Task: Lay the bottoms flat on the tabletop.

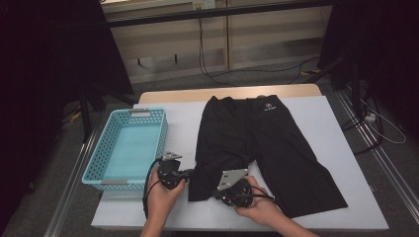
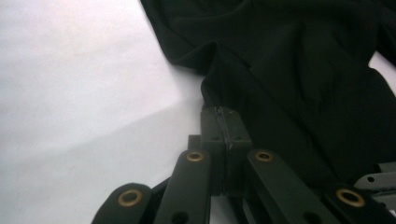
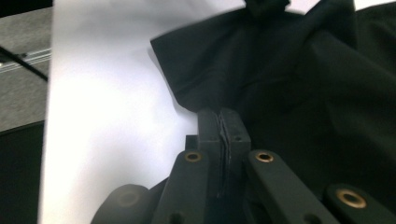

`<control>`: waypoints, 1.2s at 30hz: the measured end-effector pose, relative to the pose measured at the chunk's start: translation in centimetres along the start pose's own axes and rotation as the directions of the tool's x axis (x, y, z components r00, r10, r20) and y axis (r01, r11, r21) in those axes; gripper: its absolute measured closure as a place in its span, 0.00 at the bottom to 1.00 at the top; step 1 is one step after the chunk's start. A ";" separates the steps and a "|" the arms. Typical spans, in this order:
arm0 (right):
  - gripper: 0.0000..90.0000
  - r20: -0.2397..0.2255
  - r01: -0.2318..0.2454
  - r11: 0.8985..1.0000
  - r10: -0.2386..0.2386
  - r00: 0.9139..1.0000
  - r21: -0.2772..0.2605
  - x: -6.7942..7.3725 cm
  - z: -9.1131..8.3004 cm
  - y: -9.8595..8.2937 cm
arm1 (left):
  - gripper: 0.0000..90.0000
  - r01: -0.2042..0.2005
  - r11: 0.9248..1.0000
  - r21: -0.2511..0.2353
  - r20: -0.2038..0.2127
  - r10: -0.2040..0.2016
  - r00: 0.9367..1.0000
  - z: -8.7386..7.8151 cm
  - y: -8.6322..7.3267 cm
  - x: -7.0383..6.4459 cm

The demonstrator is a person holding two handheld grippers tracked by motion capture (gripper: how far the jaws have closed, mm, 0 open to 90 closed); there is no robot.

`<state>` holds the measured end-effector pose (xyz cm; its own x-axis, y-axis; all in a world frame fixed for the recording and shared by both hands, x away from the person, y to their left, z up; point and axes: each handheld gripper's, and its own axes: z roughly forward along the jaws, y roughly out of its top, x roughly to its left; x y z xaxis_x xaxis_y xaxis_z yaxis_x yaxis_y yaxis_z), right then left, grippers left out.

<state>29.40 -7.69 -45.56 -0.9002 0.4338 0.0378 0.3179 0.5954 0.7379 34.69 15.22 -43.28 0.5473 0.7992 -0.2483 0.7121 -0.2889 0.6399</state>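
At the near table edge, the left gripper (image 1: 189,173) and right gripper (image 1: 216,193) both meet the hem of the shorts' left leg. In the left gripper view the jaws are pressed together at the cloth's edge (image 2: 223,122); whether any cloth lies between them cannot be told. In the right gripper view the jaws (image 3: 223,125) are likewise closed, with a thin dark layer pinched between them, so this one grips the hem. A hand (image 1: 163,195) holds the left tool, and another hand (image 1: 262,205) holds the right.

The shorts (image 1: 257,143) are black, soft, matte cloth, lying mostly flat with a few folds, legs toward the person and waistband at the far side. They lie on a smooth white sheet (image 1: 336,148) that covers the table (image 1: 227,94), whose wood shows along the far edge. Bare sheet lies between the shorts and the basket, and more to the right of the shorts.

Left of the shorts, a light blue plastic basket (image 1: 94,160) with perforated walls overhangs the sheet's left edge; nothing is in it.
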 end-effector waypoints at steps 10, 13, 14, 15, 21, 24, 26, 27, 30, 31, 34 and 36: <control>0.99 -0.027 -0.052 0.999 0.052 0.998 0.006 -0.3 -2.0 -1.2 | 0.85 0.007 0.999 -0.042 0.013 -0.007 1.000 -0.2 0.1 0.1; 0.99 -0.005 -0.040 0.999 0.040 0.999 0.012 -0.5 -2.1 -1.3 | 0.74 0.003 0.998 -0.060 0.020 -0.002 1.000 0.5 0.3 0.1; 0.99 0.000 -0.037 0.999 0.037 0.999 0.011 -0.6 -2.0 -1.3 | 0.72 0.004 0.998 -0.055 0.020 -0.003 1.000 0.8 0.3 0.1; 0.99 0.003 -0.044 0.999 0.044 0.999 0.011 -0.6 -1.9 -1.4 | 0.70 0.004 0.999 -0.048 0.024 -0.003 1.000 1.2 0.3 0.2; 0.99 0.002 -0.035 0.999 0.035 0.999 0.010 -0.7 -1.8 -1.4 | 0.76 -0.016 1.000 -0.018 -0.010 0.015 1.000 2.7 0.4 0.1; 0.99 0.000 -0.035 0.999 0.035 0.999 0.008 -0.8 -1.7 -1.4 | 0.83 -0.019 1.000 -0.016 -0.019 0.019 1.000 2.8 0.5 -0.1; 0.99 -0.001 -0.040 0.999 0.040 0.999 0.006 -0.7 -1.7 -1.4 | 0.90 -0.022 1.000 -0.011 -0.012 0.022 1.000 2.9 0.5 -0.2; 0.99 0.000 -0.035 0.999 0.035 0.999 0.007 -0.7 -1.6 -1.3 | 0.92 -0.023 1.000 -0.009 -0.009 0.022 1.000 3.0 0.5 -0.3; 0.99 -0.001 -0.034 0.999 0.034 0.999 0.006 -0.7 -1.5 -1.2 | 0.99 -0.010 1.000 0.009 0.009 0.010 1.000 2.9 0.6 -0.4; 0.99 -0.001 -0.036 0.999 0.036 0.999 0.007 -0.6 -1.5 -1.2 | 1.00 -0.004 1.000 0.011 0.007 0.004 1.000 2.9 0.6 -0.4; 0.99 0.000 -0.031 0.999 0.031 1.000 0.007 -0.5 -1.5 -1.1 | 1.00 0.017 1.000 0.014 -0.006 -0.017 1.000 2.1 0.7 -0.2; 0.99 0.002 -0.023 1.000 0.023 1.000 0.003 -0.5 -1.5 -1.0 | 1.00 0.030 0.999 0.009 -0.013 -0.030 0.999 1.5 0.7 0.1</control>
<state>29.09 -9.52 -45.36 -0.8920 0.4489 0.0537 0.3396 0.5870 0.7349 35.88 14.32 -43.91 0.5196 0.8146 -0.2578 0.7326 -0.2694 0.6251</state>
